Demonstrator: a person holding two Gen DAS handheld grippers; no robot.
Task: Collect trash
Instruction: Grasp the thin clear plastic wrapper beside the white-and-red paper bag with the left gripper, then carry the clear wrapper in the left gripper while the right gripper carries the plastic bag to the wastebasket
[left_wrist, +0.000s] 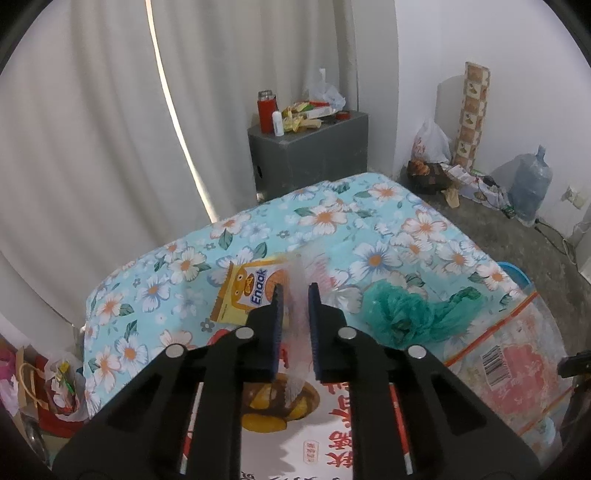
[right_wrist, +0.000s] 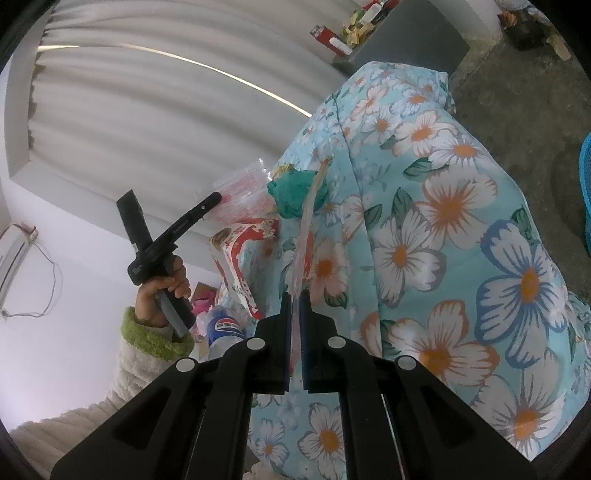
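My left gripper (left_wrist: 295, 291) is shut on a thin clear plastic wrapper (left_wrist: 297, 325) and holds it above the floral-covered table (left_wrist: 406, 229). A yellow Enaak snack packet (left_wrist: 247, 291) lies just left of it. A crumpled green plastic bag (left_wrist: 402, 314) lies to the right. My right gripper (right_wrist: 294, 299) is shut on the edge of a large clear plastic bag (right_wrist: 308, 221) with an orange strip, which also shows in the left wrist view (left_wrist: 509, 365). The left gripper (right_wrist: 216, 197) shows from the side in the right wrist view, holding the wrapper (right_wrist: 243, 192).
A printed red-and-white bag (left_wrist: 325, 435) lies under my left gripper. A grey cabinet (left_wrist: 310, 155) with a red flask and clutter stands behind the table. A blue basket (right_wrist: 585, 192) sits on the floor at right. A Pepsi bottle (right_wrist: 225, 326) and clutter lie by the table's left.
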